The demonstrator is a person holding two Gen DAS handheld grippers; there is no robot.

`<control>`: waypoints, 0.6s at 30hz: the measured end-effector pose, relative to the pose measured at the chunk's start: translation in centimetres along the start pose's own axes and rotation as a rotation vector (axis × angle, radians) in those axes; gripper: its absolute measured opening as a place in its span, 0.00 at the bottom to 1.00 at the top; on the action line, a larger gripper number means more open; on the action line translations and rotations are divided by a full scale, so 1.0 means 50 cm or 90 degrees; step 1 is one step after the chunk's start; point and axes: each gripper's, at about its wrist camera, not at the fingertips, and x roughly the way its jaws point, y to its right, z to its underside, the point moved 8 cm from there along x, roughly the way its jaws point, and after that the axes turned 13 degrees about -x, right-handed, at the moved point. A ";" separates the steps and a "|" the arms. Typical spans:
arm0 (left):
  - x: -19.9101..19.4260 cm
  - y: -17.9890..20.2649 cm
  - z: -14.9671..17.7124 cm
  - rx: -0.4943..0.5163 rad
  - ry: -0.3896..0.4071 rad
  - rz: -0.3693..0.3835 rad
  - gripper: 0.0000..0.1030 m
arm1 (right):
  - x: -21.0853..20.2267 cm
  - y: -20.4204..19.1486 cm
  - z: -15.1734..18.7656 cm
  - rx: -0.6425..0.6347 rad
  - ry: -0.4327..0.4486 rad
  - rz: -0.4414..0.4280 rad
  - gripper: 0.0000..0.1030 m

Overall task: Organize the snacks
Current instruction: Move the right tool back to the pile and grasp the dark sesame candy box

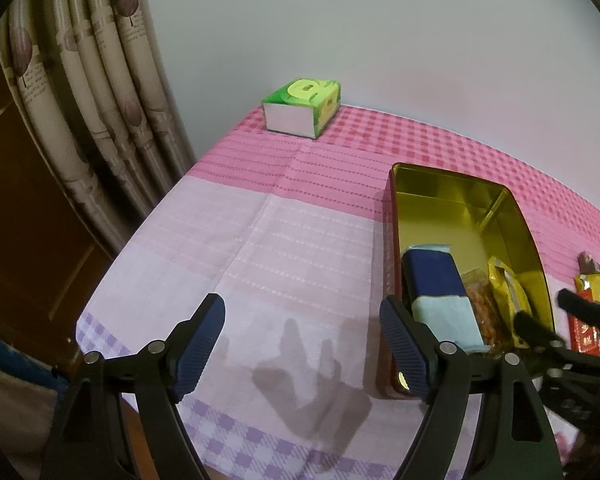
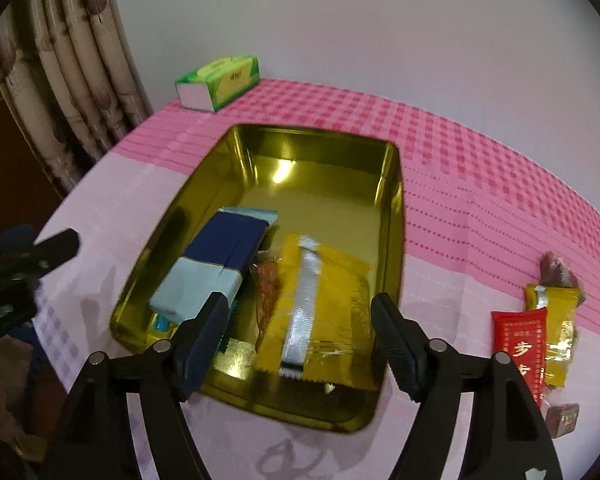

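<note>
The right gripper (image 2: 298,332) hangs over the near end of the gold rectangular metal tin (image 2: 392,216), its jaws parted wide with nothing between the pads; the yellow foil snack packet with a silver seam (image 2: 320,312) lies flat in the tin just below them, untouched. Left of that packet in the tin sit a small clear packet of orange snacks (image 2: 269,286) and a dark blue and light blue wrapped box (image 2: 216,264), tilted against the tin's left wall. On the pink checked cloth of the surface (image 2: 480,184), to the right of the tin, lie a red sachet with gold characters (image 2: 526,344), another yellow packet (image 2: 556,320) and a dark brown wrapped piece (image 2: 556,270), close together. The left gripper (image 1: 302,348) hovers over bare cloth just left of the tin, jaws wide and empty. A green tissue box (image 1: 304,106) stands at the far left edge by the patterned curtain (image 1: 96,92).
</note>
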 end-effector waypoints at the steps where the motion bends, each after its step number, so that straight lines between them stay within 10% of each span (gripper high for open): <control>1: 0.000 0.001 0.000 0.001 0.001 -0.001 0.78 | -0.009 0.006 0.001 0.001 0.007 0.000 0.69; 18: -0.013 0.031 0.016 0.055 0.018 -0.027 0.78 | -0.166 0.340 0.272 0.076 -0.021 0.165 0.69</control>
